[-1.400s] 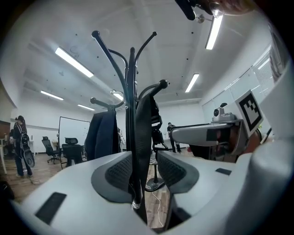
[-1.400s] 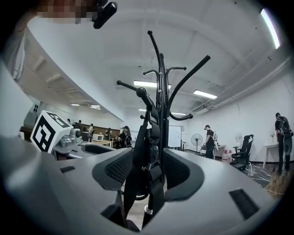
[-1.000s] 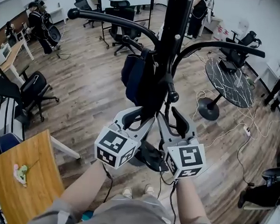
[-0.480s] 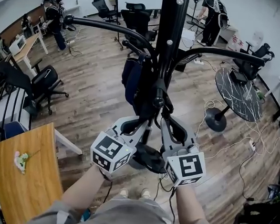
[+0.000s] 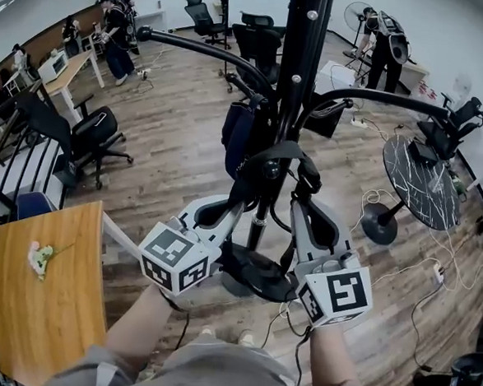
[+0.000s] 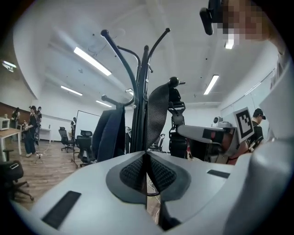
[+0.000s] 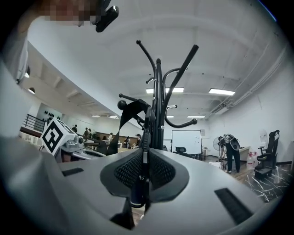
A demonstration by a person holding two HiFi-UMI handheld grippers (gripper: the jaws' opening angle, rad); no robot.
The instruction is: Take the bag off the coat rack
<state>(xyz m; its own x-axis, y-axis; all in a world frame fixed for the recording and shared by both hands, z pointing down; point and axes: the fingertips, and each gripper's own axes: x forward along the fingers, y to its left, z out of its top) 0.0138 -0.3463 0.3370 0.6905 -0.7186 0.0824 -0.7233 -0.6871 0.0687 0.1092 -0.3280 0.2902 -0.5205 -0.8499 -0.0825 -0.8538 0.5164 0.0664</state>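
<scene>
A dark blue bag is seen hanging against the far side of the black coat rack, close to its pole. The bag's black strap is looped over a knobbed hook on the near side of the pole. The left gripper is closed tight on one run of the strap. The right gripper is clamped on the other run, with its pads pressed to the webbing.

Black coat rack on wood floor; dark bag hangs on it
</scene>
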